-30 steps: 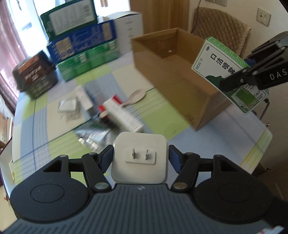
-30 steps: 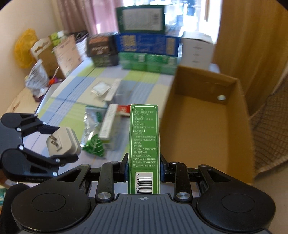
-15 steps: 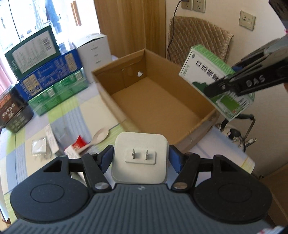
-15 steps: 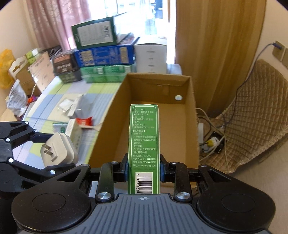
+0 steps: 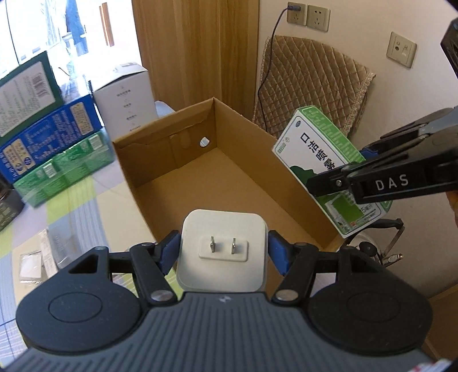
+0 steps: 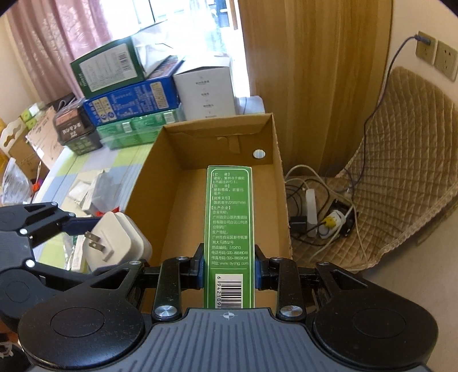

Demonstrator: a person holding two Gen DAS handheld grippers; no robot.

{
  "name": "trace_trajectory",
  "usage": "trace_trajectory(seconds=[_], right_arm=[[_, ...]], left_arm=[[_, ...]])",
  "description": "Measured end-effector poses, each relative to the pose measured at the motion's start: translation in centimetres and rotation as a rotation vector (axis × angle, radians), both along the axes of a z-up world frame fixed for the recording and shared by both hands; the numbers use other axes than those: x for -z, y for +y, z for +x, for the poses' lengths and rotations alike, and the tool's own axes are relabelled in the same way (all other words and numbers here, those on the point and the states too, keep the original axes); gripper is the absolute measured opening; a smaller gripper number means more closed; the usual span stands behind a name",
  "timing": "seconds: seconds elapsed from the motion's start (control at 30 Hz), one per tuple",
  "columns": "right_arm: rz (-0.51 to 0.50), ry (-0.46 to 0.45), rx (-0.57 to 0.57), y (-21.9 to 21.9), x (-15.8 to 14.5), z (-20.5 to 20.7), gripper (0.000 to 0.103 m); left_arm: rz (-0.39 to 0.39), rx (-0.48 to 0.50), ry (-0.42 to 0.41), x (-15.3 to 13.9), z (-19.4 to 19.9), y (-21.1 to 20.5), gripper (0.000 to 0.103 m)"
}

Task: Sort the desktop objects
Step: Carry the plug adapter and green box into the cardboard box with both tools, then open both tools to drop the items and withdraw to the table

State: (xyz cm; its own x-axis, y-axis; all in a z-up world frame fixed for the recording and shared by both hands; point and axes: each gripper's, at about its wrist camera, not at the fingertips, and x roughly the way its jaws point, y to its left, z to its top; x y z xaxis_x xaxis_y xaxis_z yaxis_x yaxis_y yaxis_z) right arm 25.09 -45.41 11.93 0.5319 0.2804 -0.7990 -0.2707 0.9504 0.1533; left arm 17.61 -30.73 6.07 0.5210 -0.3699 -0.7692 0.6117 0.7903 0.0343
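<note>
Daylight pouring in from window (image 5: 43, 25) at upper left, blowing out to white there; same glare washing over stacked boxes (image 6: 128, 85) in right wrist view; room otherwise bright, warm, evenly lit; shadows lying soft inside cardboard box (image 5: 223, 183); checked surface (image 5: 74, 211) and far boxes smearing with blur at left; near parts staying sharp; fisheye bending straight lines, dark corners vignetting both frames.

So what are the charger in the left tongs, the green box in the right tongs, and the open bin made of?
Charger: looks like matte white moulded plastic with rounded corners and two bare metal prongs.
Green box: thin printed card, slightly glossy, with sharp folded edges and a barcode.
Open bin: plain brown corrugated cardboard, unprinted inside, with a punched hole in its end wall.
</note>
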Motion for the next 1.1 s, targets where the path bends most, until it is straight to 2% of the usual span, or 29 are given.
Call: trace_trajectory(seconds=[0.2,0.4,0.9,1.1], right_arm=[[0.006,0.027,0.008,-0.1,1.7,1.6,0.028],[0.006,0.048,0.013,-0.2,3.1,2.4,0.028],[-0.01,0.067,0.003,0.8,5.1,2.9,0.028],[0.017,0.037,0.022,0.3,4.8,2.9,0.029]], left_arm=[[0.025,0.041,0.014,2.1,1.3,-1.5,0.061],[0.037,0.037,0.036,4.0,2.5,-1.9,0.06],[0.054,0.036,-0.012,3.2,1.2,0.6,0.06],[0.038,0.031,-0.021,2.8,0.7,1.7,0.06]])
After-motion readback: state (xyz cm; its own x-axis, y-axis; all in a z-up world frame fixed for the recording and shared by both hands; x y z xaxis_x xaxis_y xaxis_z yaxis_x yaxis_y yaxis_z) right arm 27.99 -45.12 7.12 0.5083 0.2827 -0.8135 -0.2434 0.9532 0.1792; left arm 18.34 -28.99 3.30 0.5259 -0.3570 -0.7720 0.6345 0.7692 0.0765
